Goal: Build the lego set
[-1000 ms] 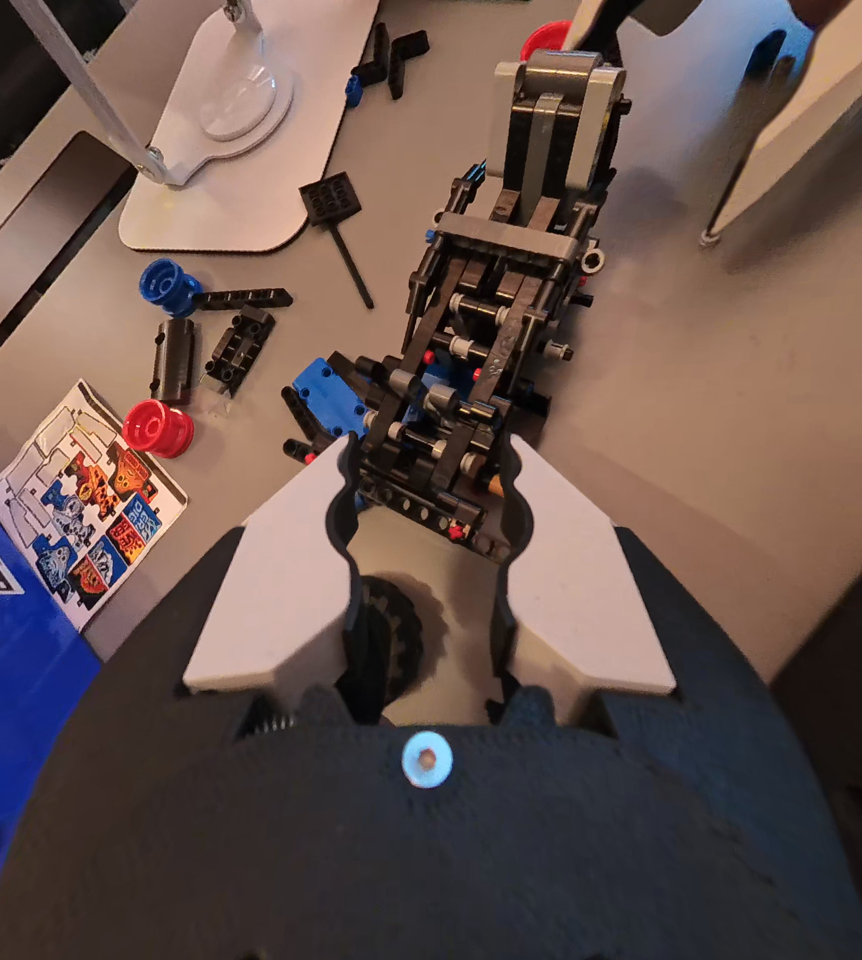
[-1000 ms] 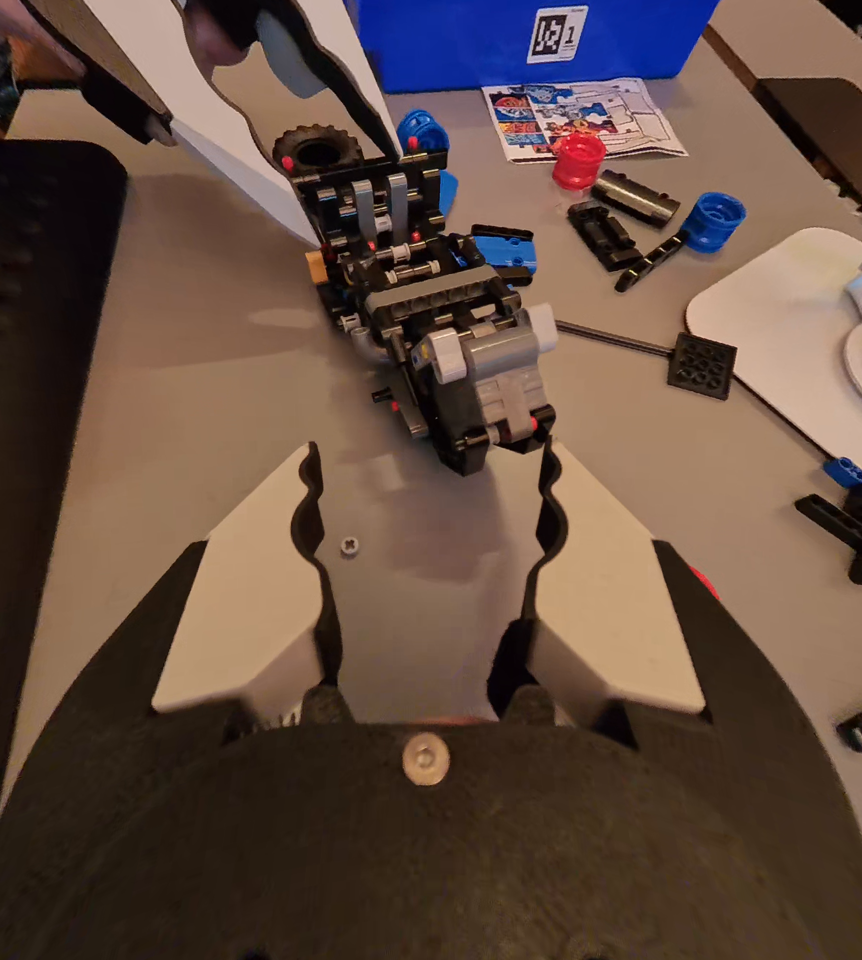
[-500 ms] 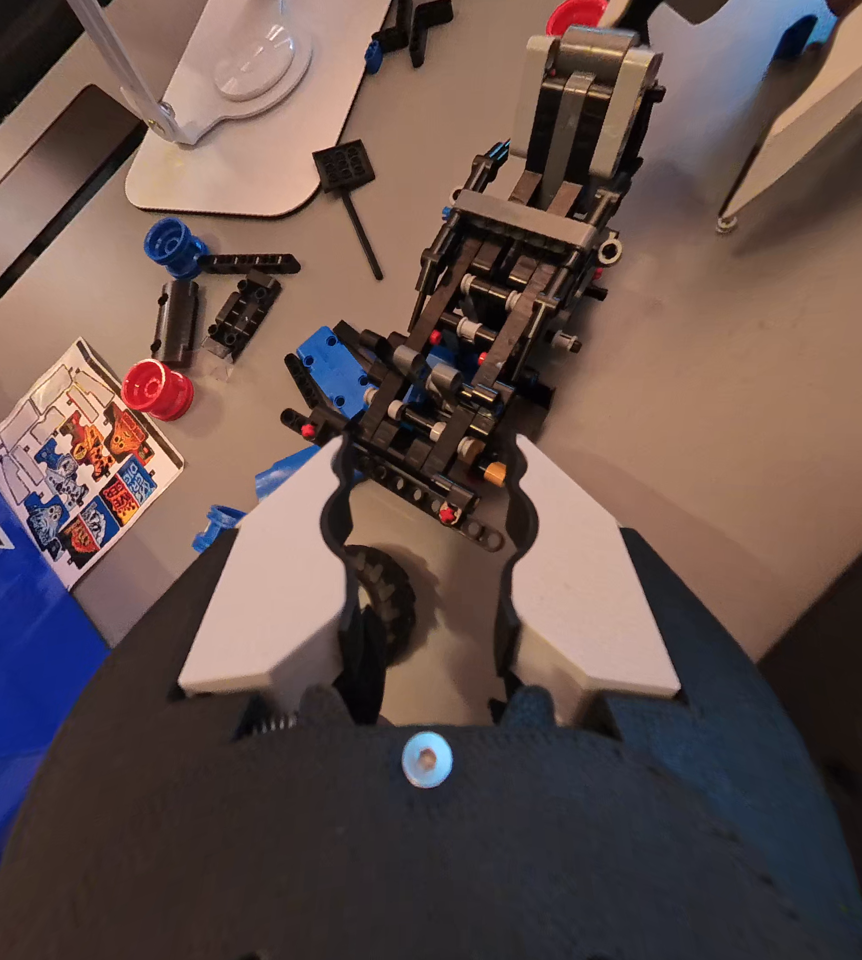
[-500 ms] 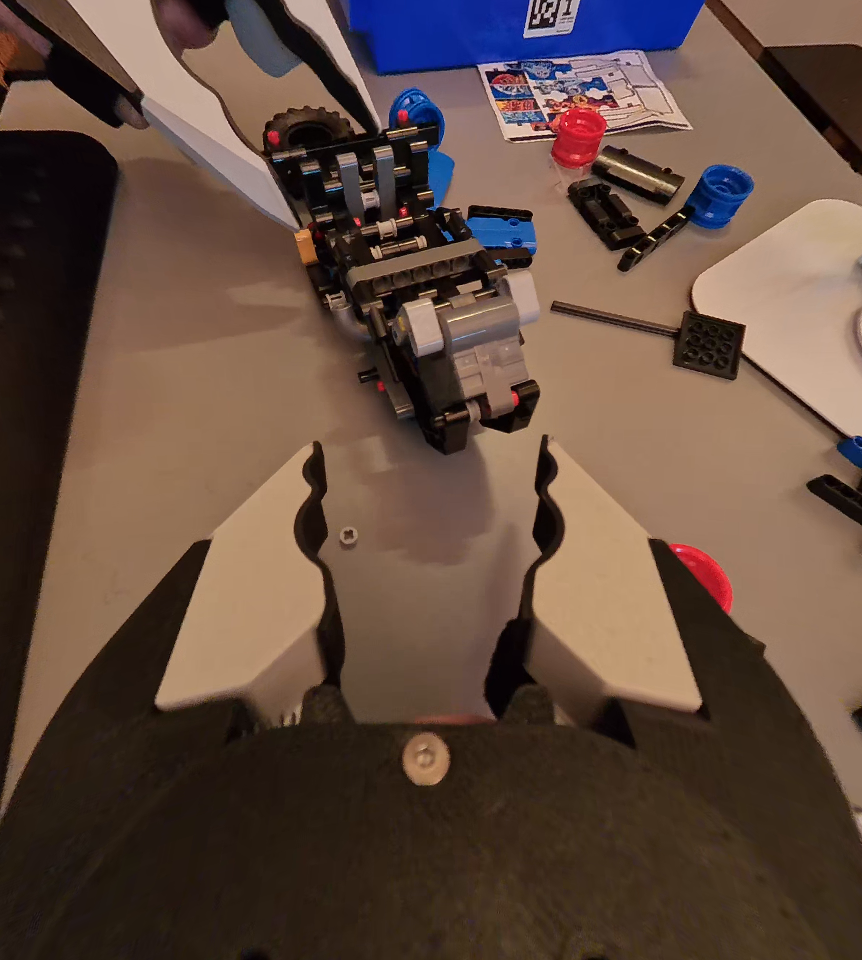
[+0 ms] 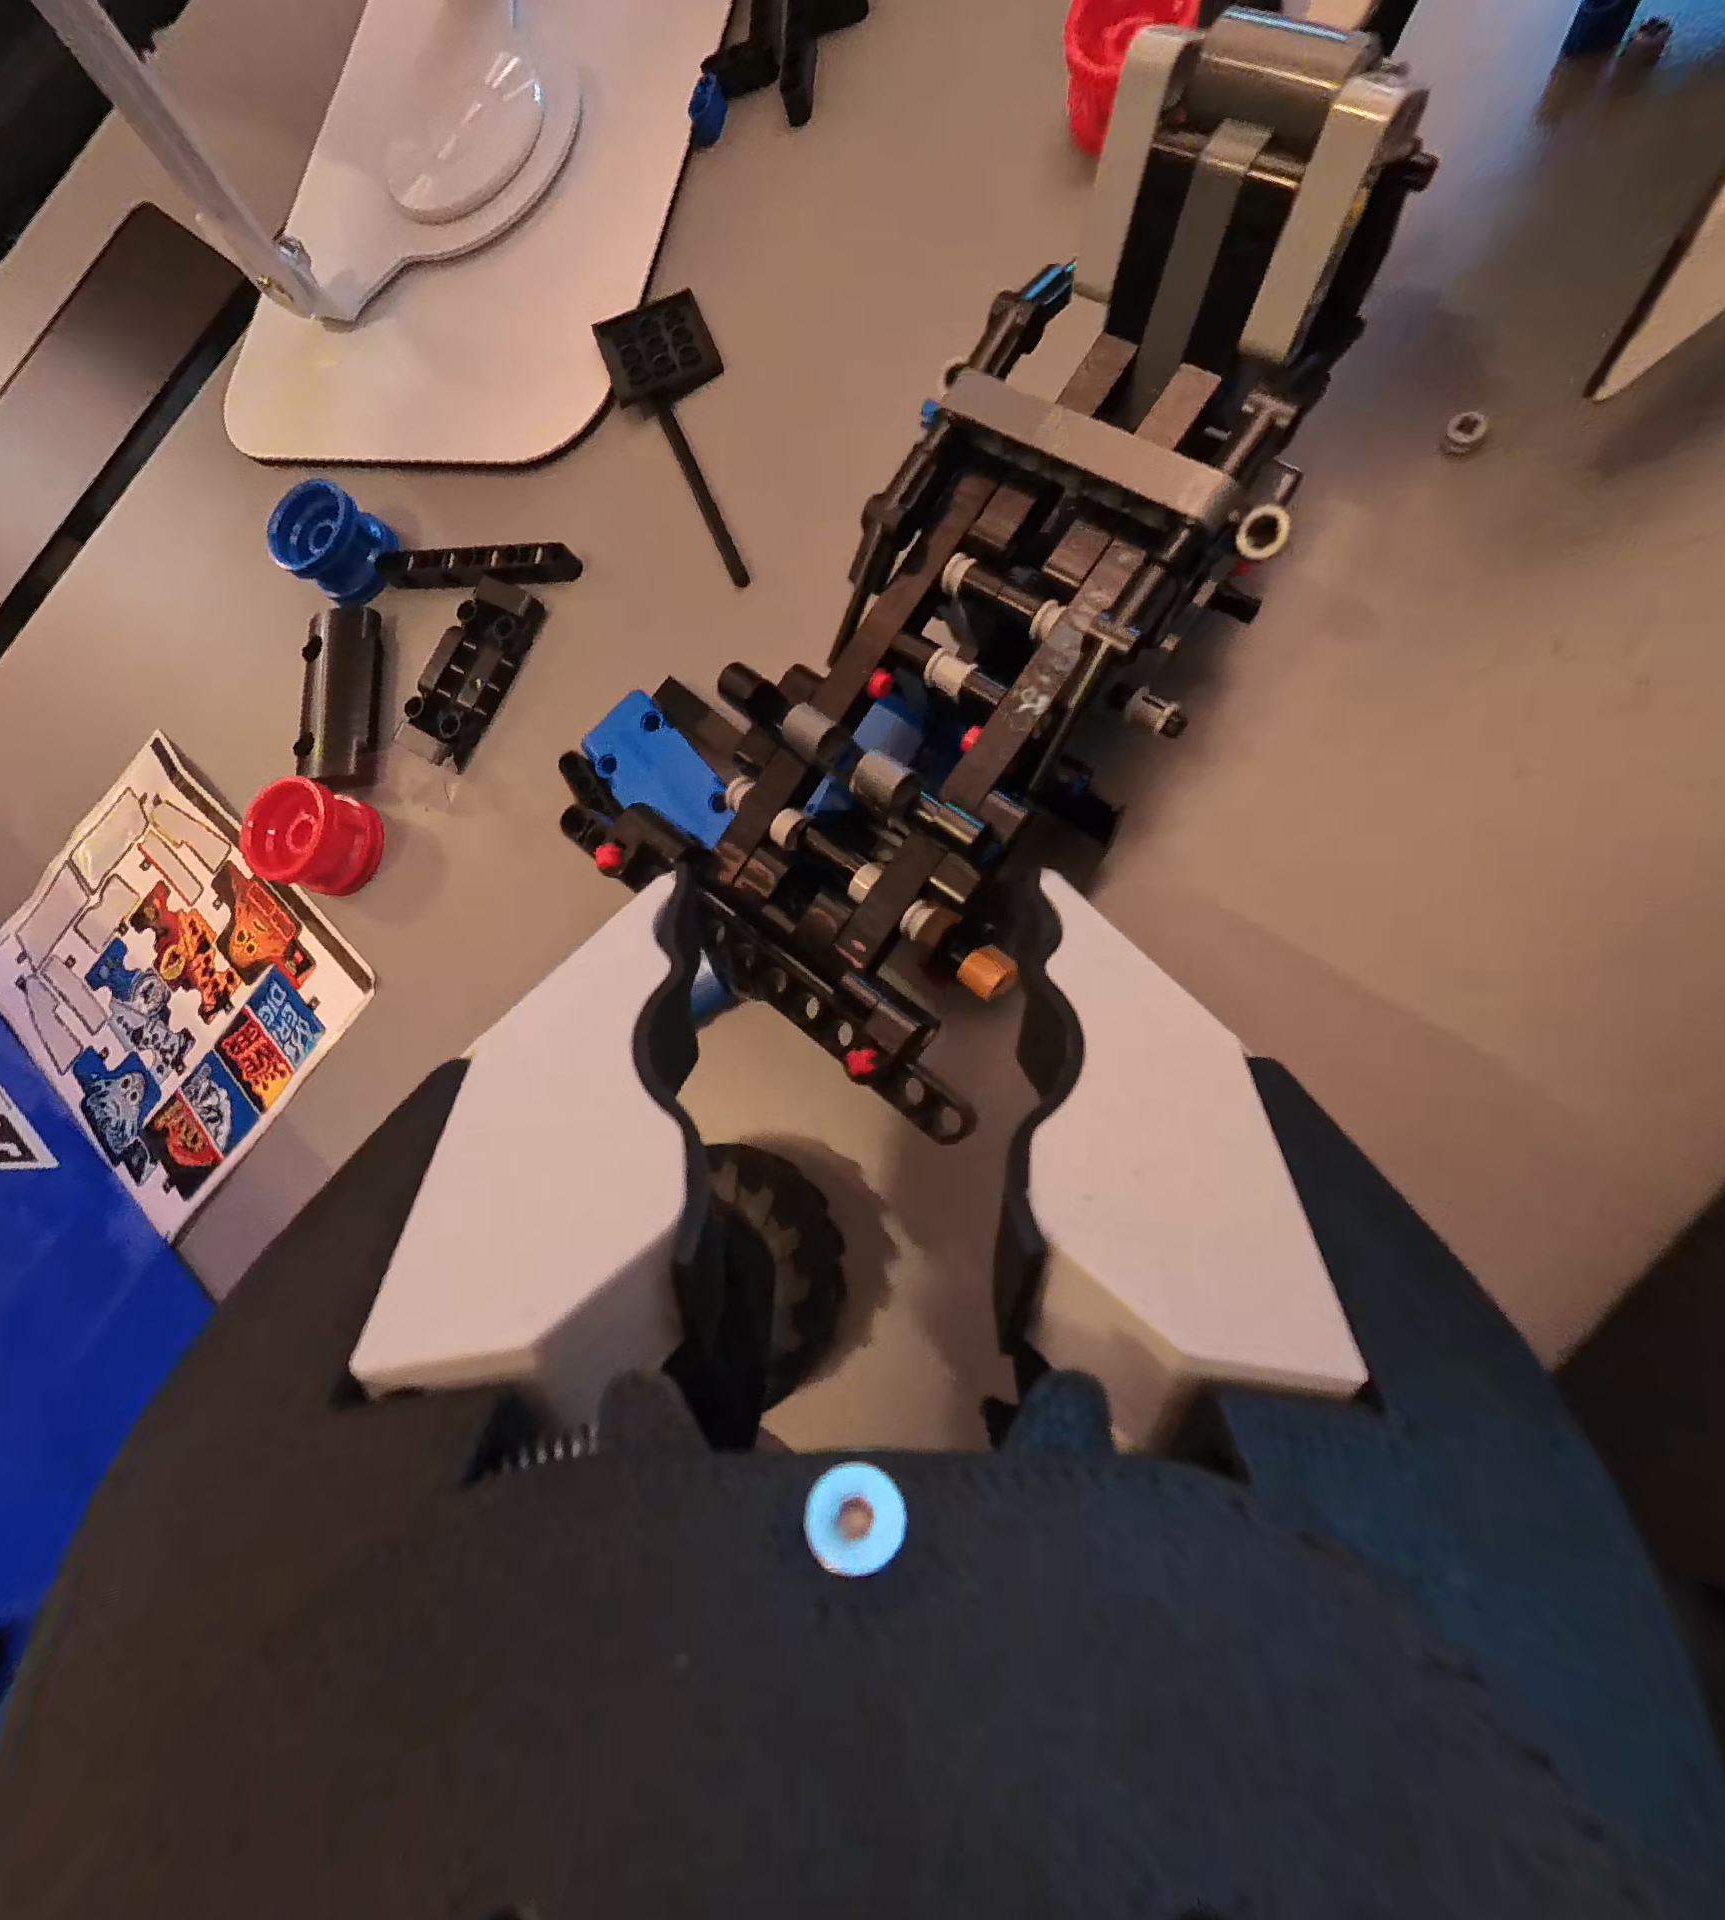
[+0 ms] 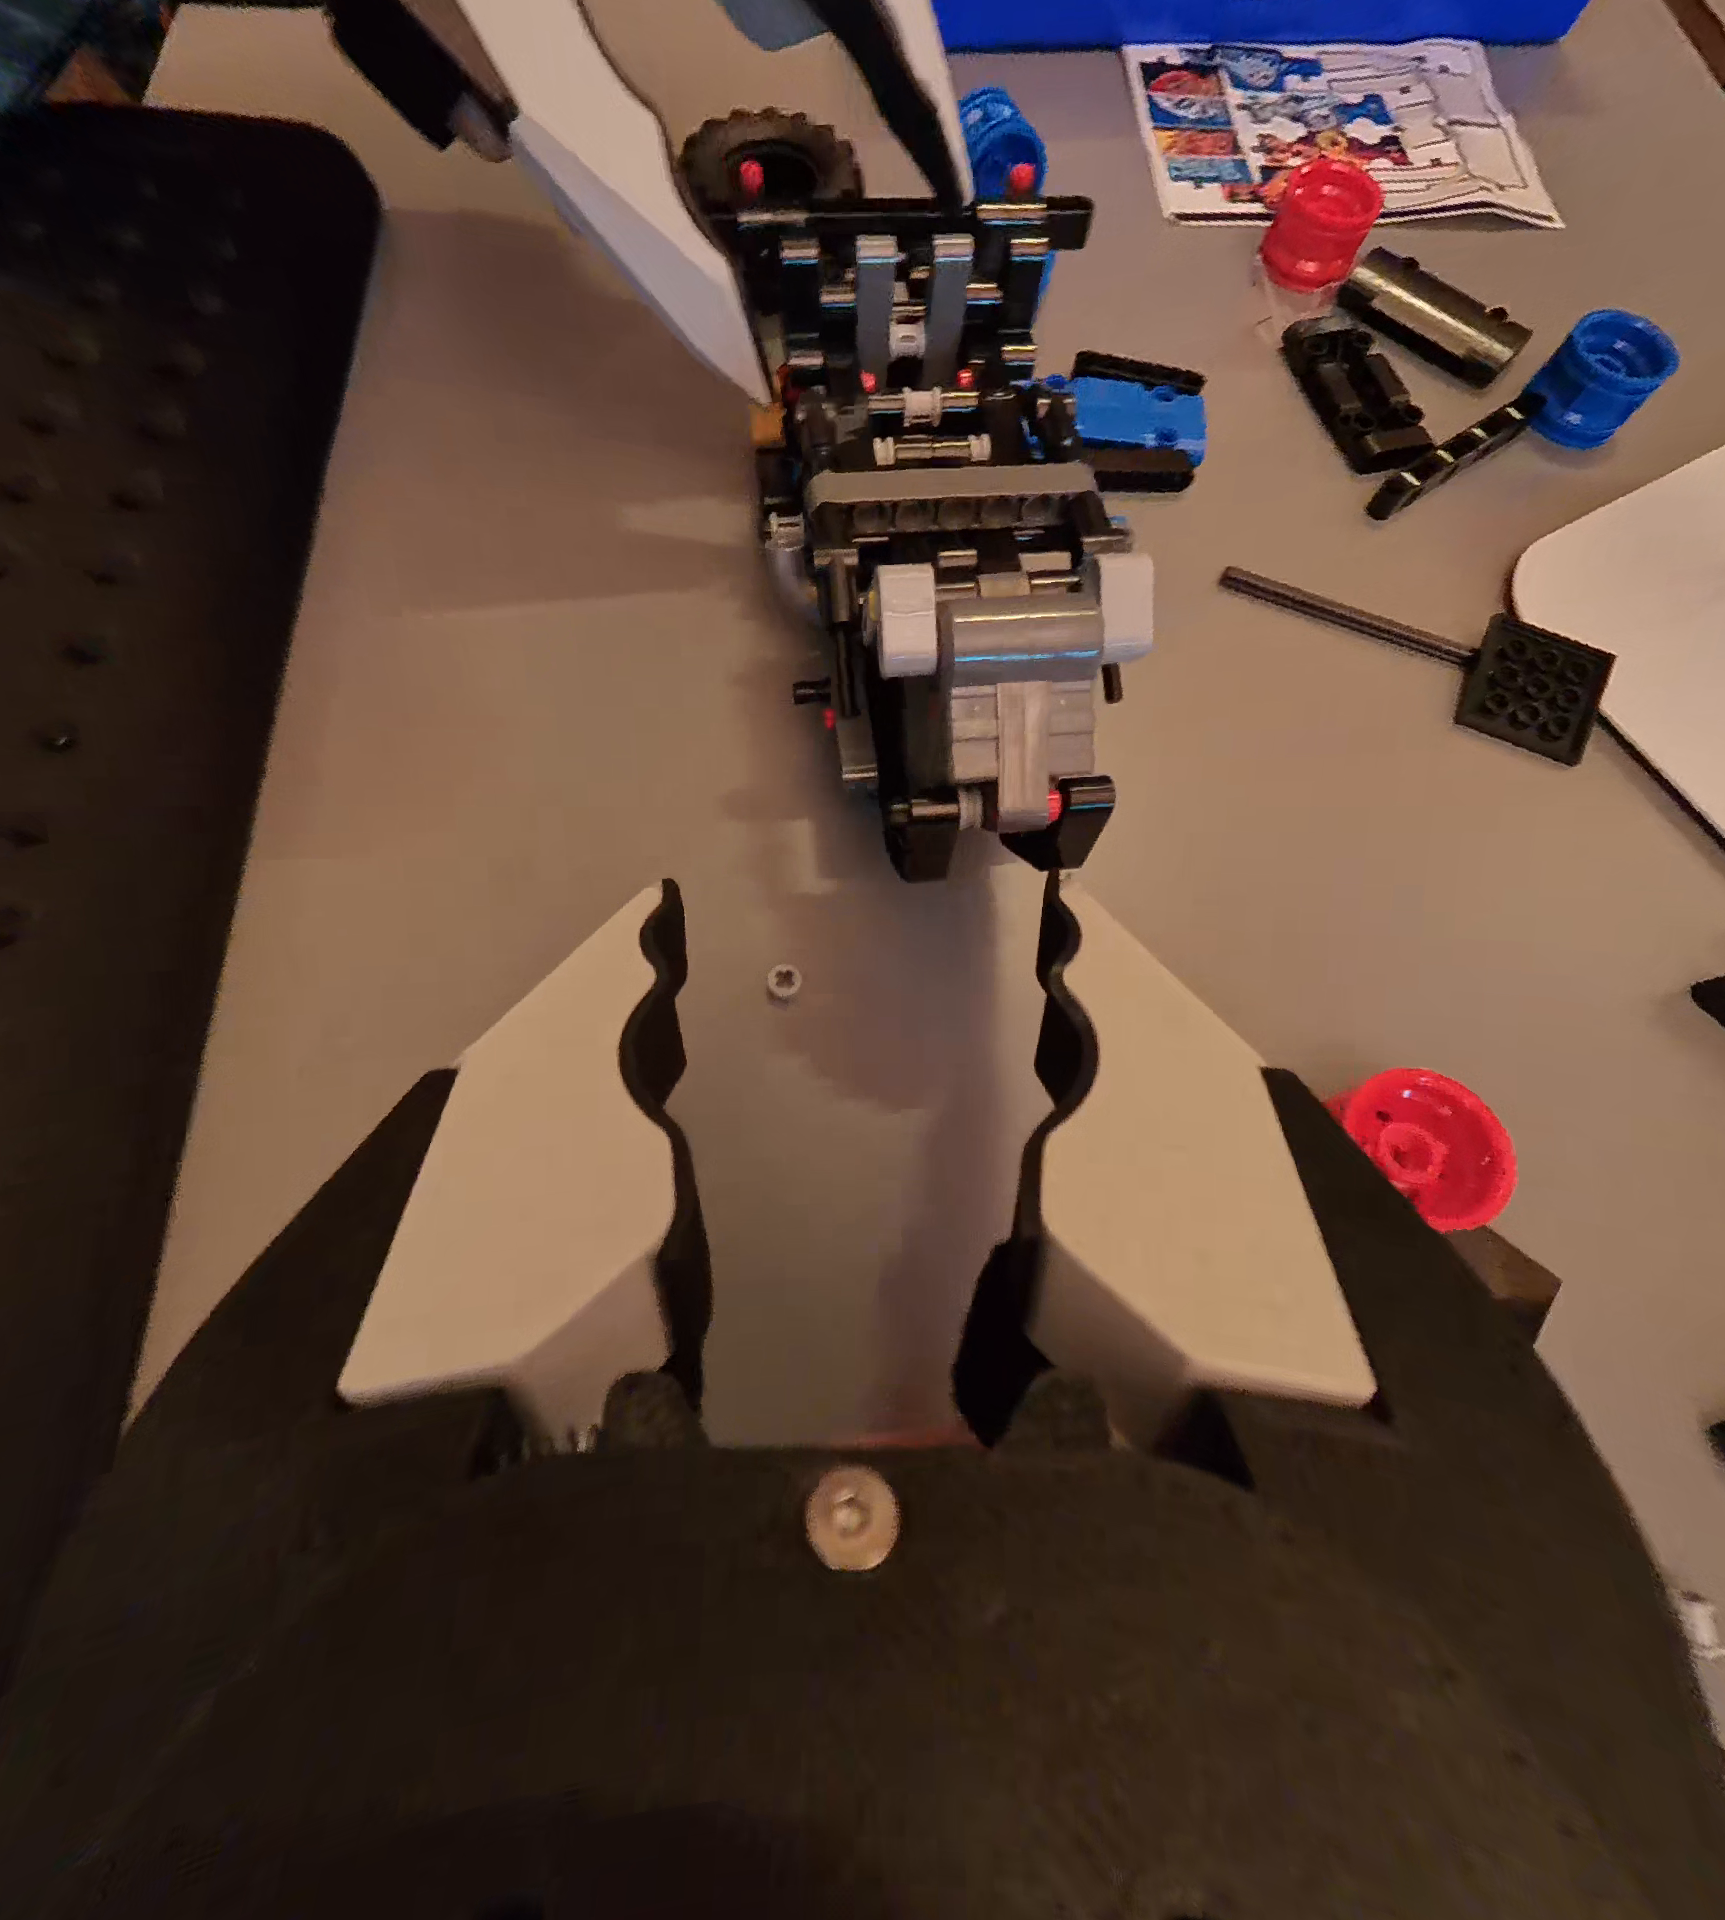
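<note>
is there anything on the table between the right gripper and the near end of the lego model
Only one small thing: a tiny grey round piece lies on the table just inside the open right gripper, near its left fingertip. The rest of the gap to the lego model looks bare.

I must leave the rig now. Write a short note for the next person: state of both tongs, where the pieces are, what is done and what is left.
Left tongs: open, around the rear end of the half-built car, gripping nothing.
Right tongs: open and empty, just short of the car's grey front.
Black tyre lies on the table between the left fingers.
Loose pieces beside the car: red wheel, blue wheel, tiny grey ring, sticker sheet.
Done: frame assembled.
Left: wheels, tyre, loose black pieces, likely stickers.
</note>
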Demonstrator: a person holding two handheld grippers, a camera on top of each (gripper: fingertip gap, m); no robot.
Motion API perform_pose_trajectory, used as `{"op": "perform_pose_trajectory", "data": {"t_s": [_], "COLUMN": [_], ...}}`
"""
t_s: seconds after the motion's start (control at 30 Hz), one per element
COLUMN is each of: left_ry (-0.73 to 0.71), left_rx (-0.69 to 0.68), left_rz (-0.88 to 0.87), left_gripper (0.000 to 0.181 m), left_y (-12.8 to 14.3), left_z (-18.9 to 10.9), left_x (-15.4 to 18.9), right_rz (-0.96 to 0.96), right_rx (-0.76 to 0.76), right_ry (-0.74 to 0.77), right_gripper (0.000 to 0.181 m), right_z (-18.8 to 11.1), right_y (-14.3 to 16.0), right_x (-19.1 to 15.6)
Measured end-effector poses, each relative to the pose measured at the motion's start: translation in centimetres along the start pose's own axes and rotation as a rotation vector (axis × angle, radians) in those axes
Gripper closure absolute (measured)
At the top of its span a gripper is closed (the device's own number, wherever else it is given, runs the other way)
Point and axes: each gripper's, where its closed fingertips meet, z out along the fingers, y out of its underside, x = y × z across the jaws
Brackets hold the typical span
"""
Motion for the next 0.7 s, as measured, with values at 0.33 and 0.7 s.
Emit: {"op": "perform_pose_trajectory", "data": {"t_s": [0.33,0.7], "left_ry": [0.106,0.053], "left_rx": [-0.011,-0.041], "left_rz": [0.076,0.012], "left_gripper": [0.127,0.123], "left_y": [-0.7,0.3], "left_z": [0.2,-0.9], "left_x": [1.2,1.1], "right_rz": [-0.077,0.027], "right_rx": [-0.042,-0.032], "right_ry": [-0.17,-0.075], "right_gripper": [0.127,0.104], "right_z": [-0.9,-0.9], "right_y": [0.6,0.4], "right_x": [-3.6,-0.9]}}
